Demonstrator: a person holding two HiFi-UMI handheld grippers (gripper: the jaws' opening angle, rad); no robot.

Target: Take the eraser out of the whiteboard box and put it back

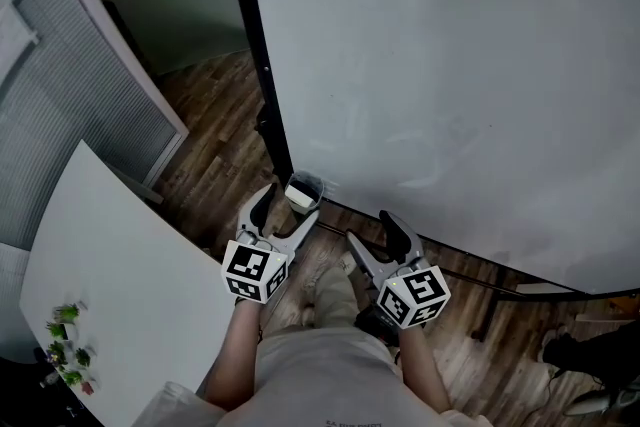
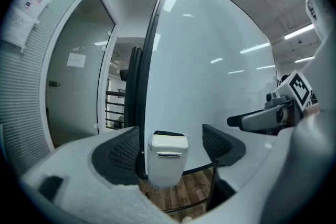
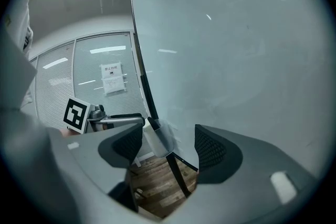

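A clear whiteboard box (image 1: 304, 192) hangs at the whiteboard's (image 1: 450, 65) lower left corner. A white eraser (image 2: 167, 157) with a black felt edge stands inside it. My left gripper (image 1: 288, 213) is open, and the box sits between its jaw tips (image 2: 170, 147) with a gap on each side. My right gripper (image 1: 368, 227) is open and empty, a little right of the box and below the board's bottom edge. In the right gripper view the box (image 3: 158, 139) lies ahead between the open jaws (image 3: 168, 144), and the left gripper (image 3: 113, 120) reaches it from the left.
The whiteboard's black frame post (image 1: 258, 55) runs down beside the box. A white table (image 1: 130, 285) with a small plant (image 1: 68, 345) stands at the left. Behind is a partition with blinds (image 1: 60, 105). Wooden floor (image 1: 215, 145) lies below, and my legs (image 1: 330, 355) are under the grippers.
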